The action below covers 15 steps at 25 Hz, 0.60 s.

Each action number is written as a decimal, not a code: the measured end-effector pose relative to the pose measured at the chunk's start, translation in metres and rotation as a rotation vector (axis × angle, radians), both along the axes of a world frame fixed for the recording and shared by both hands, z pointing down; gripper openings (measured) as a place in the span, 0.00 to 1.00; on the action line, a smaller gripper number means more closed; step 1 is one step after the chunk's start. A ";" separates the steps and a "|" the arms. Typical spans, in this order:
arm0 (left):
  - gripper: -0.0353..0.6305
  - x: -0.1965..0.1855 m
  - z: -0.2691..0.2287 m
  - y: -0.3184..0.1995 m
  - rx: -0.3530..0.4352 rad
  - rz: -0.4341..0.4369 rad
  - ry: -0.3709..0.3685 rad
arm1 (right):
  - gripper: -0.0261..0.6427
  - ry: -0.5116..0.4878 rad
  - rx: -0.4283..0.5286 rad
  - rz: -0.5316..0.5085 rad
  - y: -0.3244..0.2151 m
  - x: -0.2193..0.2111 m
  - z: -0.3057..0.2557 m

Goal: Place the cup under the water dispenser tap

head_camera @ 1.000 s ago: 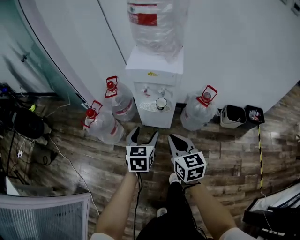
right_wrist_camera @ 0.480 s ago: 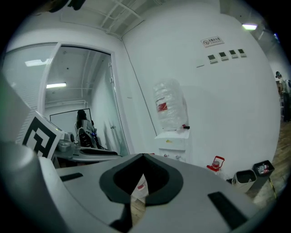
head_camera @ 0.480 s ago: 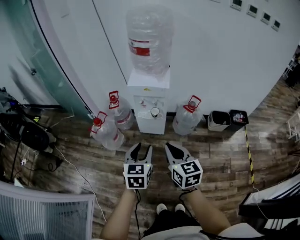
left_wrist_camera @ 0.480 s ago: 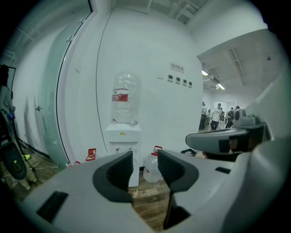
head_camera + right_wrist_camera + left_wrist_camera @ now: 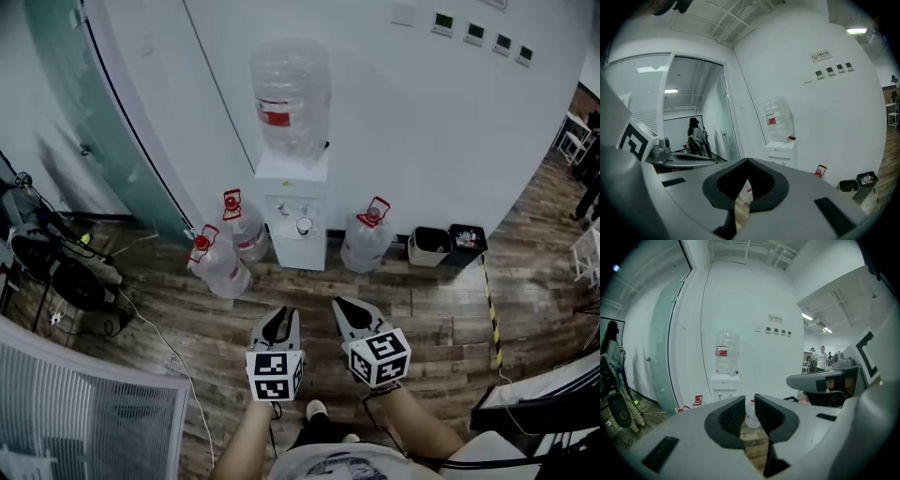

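The white water dispenser (image 5: 293, 183) stands against the wall with a clear bottle on top. A small cup (image 5: 304, 226) sits in its recess under the taps. Both grippers are held well back from it over the wooden floor, and neither holds anything. My left gripper (image 5: 280, 316) has only a narrow gap between its jaws, which are closing on nothing. My right gripper (image 5: 340, 306) is shut and empty. In the left gripper view, the dispenser (image 5: 724, 380) stands far beyond the left gripper (image 5: 750, 400). The right gripper view shows the dispenser (image 5: 780, 149) past the shut right gripper (image 5: 747, 161).
Three water jugs stand on the floor beside the dispenser: two on the left (image 5: 217, 265) (image 5: 244, 228) and one on the right (image 5: 364, 239). Two small bins (image 5: 430, 246) (image 5: 466, 239) stand further right. Cables and equipment (image 5: 66, 272) lie at the left by the glass wall. A person (image 5: 611, 348) stands far left.
Both grippers have drawn back and risen away from the dispenser, which now looks smaller and farther off. The left jaws have narrowed from wide open to a slim gap.
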<state>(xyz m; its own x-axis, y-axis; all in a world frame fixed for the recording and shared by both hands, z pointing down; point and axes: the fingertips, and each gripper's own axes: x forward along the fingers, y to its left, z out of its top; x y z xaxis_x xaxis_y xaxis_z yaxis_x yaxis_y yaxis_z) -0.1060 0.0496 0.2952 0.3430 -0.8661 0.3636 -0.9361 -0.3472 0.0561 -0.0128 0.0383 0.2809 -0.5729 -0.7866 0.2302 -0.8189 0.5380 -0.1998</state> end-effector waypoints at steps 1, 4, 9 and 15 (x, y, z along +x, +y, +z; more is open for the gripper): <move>0.22 0.004 -0.003 0.012 -0.002 -0.002 0.003 | 0.07 -0.001 0.003 -0.003 0.011 0.005 -0.005; 0.19 0.014 -0.014 0.047 -0.003 -0.013 0.005 | 0.07 -0.004 0.018 -0.013 0.044 0.021 -0.019; 0.15 0.029 -0.027 0.093 0.020 -0.026 -0.025 | 0.07 -0.015 0.032 -0.009 0.088 0.046 -0.033; 0.13 0.039 -0.023 0.131 0.016 -0.051 -0.041 | 0.07 -0.019 0.032 -0.019 0.125 0.059 -0.031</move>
<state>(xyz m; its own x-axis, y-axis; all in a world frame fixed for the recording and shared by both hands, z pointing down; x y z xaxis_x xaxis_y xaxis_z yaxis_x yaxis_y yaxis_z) -0.0669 0.1803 0.2720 0.2836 -0.8879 0.3622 -0.9539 -0.2999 0.0118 0.0461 0.1629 0.2497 -0.5921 -0.7822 0.1941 -0.8046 0.5600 -0.1976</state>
